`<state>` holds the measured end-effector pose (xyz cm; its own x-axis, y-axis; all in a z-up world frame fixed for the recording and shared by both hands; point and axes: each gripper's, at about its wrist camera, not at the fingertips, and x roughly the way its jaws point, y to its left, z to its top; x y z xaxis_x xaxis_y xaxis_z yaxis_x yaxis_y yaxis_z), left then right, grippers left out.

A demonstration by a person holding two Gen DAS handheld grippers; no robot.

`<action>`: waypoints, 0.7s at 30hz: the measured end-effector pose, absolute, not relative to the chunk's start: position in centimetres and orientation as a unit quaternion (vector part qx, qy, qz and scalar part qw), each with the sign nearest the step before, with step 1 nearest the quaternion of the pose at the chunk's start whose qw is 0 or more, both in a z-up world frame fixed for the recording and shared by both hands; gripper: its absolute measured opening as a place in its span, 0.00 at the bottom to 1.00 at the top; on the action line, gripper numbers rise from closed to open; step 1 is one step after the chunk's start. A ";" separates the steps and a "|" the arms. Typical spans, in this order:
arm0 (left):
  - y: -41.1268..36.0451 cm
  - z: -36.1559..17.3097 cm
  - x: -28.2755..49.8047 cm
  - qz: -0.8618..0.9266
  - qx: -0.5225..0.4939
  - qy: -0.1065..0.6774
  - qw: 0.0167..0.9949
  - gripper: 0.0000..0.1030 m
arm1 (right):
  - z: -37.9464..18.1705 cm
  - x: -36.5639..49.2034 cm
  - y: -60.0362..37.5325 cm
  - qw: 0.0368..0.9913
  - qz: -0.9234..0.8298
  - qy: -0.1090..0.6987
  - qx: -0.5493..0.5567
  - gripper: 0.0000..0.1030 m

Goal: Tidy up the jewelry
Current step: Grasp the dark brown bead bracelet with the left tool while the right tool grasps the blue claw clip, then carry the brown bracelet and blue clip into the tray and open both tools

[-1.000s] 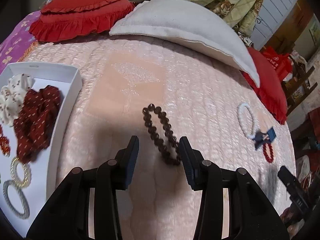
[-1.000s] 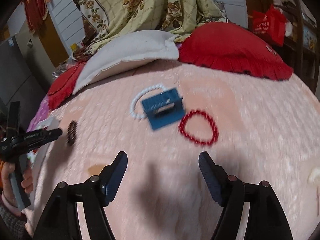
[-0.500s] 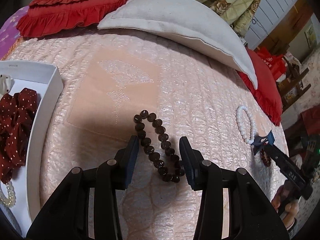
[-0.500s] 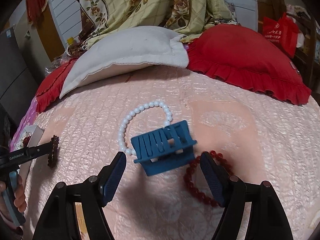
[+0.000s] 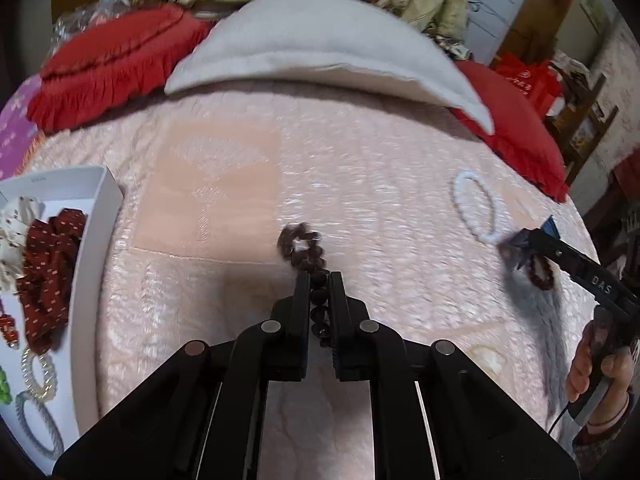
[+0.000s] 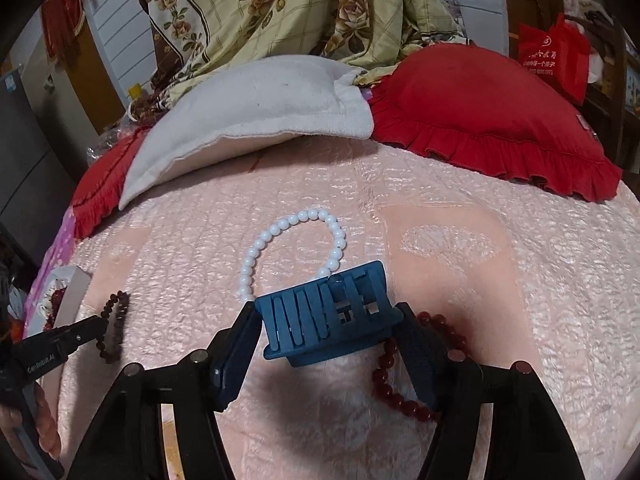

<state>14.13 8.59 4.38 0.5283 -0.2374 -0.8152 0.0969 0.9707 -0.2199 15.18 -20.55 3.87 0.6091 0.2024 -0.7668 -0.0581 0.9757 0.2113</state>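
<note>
On the pink bedspread, my left gripper (image 5: 319, 280) is shut on a dark brown bead bracelet (image 5: 300, 248), whose free loop bunches up just past the fingertips. The right wrist view shows the same gripper (image 6: 100, 326) and bracelet (image 6: 116, 320) at far left. My right gripper (image 6: 326, 312) has its jaws closing on a blue hair claw clip (image 6: 328, 320), and both fingers touch its sides. A white pearl bracelet (image 6: 256, 248) lies just beyond the clip. A red bead bracelet (image 6: 400, 396) lies partly under the right finger. A white tray (image 5: 100, 240) holds scrunchies and hair ties.
A white pillow (image 5: 320, 44) and red frilled cushions (image 6: 480, 108) line the far side of the bed, with a floral blanket (image 6: 280, 8) behind. The bed drops off at the right, by a red bag (image 6: 552, 56). A person's hand (image 5: 596, 372) holds the right gripper.
The left jaws closed on the brown bracelet, and its loop bunched up. The right gripper moved forward onto the blue clip and its jaws narrowed around it.
</note>
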 end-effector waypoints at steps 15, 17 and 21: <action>10.9 12.4 4.8 -0.137 -0.099 0.415 0.894 0.07 | 8.3 8.1 -16.9 0.901 0.111 0.412 0.078 0.63; 11.9 13.4 3.6 -0.138 -0.102 0.405 0.898 0.07 | 8.7 7.0 -15.8 0.901 0.122 0.411 0.074 0.63; 14.3 14.8 1.2 -0.130 -0.112 0.392 0.904 0.07 | 9.3 5.3 -13.3 0.897 0.147 0.411 0.065 0.63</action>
